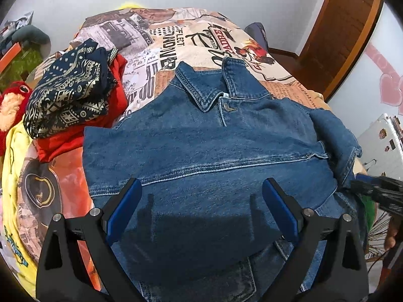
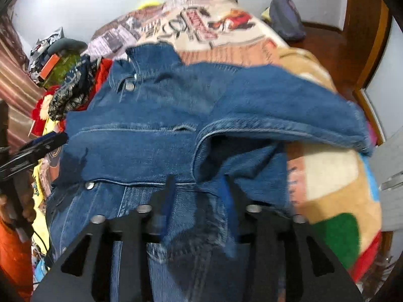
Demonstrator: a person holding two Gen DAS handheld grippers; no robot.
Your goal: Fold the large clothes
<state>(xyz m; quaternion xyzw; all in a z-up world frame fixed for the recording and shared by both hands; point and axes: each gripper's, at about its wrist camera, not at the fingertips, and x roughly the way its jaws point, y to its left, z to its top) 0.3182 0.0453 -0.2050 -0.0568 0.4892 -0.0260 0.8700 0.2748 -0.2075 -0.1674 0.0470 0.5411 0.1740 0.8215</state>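
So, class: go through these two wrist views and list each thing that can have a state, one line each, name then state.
denim jacket: spread front up on the bed, collar button fastened, one sleeve folded across
patterned cloth: folded, on top of the red garment
left gripper: open, above the jacket
right gripper: jaws parted, denim between them

We count one denim jacket (image 1: 206,136) on the bed (image 1: 176,40), with two metal buttons (image 2: 129,85) showing in the right wrist view — one near the collar, one lower on the front. Beside it we note one pile of other clothes: one dark patterned garment (image 1: 68,93) on top, one red garment (image 1: 75,141) under it. One yellow item (image 1: 17,176) lies at the bed's near left edge. One red plush toy (image 1: 12,100) sits at the far left. Tools — two: the left tool (image 1: 201,206) and the right tool (image 2: 199,196).
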